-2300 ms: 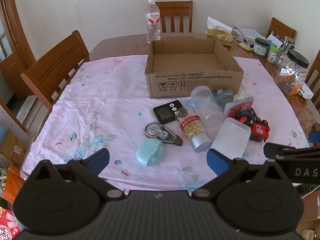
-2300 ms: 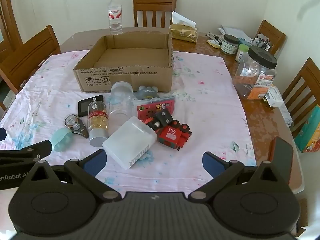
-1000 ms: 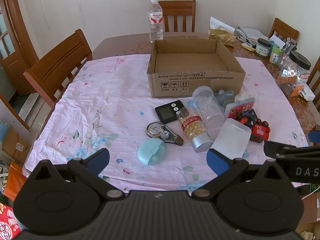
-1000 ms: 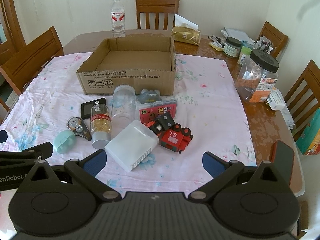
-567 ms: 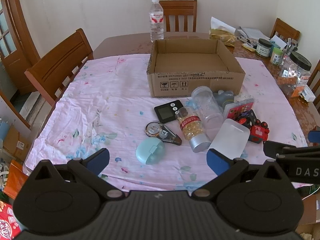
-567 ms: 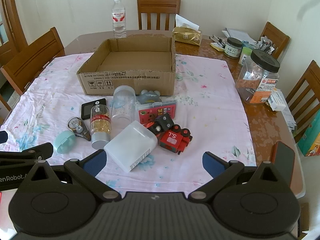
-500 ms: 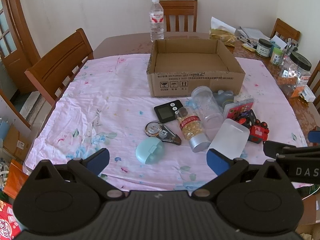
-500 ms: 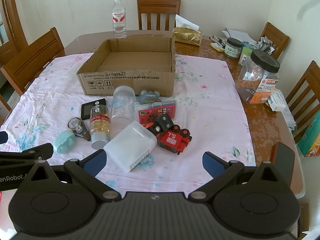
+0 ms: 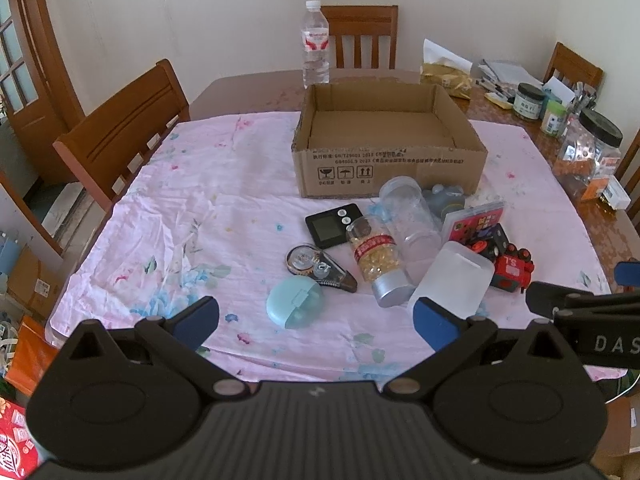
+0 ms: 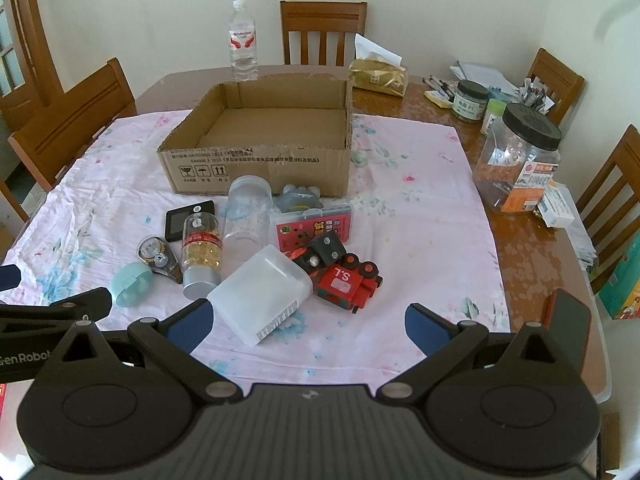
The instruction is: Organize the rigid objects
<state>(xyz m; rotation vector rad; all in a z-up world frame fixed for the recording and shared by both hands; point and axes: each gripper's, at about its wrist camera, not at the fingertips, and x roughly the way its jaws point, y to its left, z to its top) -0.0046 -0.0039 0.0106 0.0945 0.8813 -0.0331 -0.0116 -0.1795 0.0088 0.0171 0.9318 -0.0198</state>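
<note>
Small objects (image 10: pixel 256 248) clustered before empty cardboard box (image 10: pixel 260 148).

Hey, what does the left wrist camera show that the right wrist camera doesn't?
Only the left wrist view shows the wooden door and the red packet on the floor. Only the right wrist view shows the teal box and the phone at the table's edge. Both show the empty cardboard box, the toy train and the water bottle.

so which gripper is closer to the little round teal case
Left. The left gripper hangs just in front of the round teal case, which sits between its open fingers. The right gripper is off to the case's right, in front of the frosted box.
</note>
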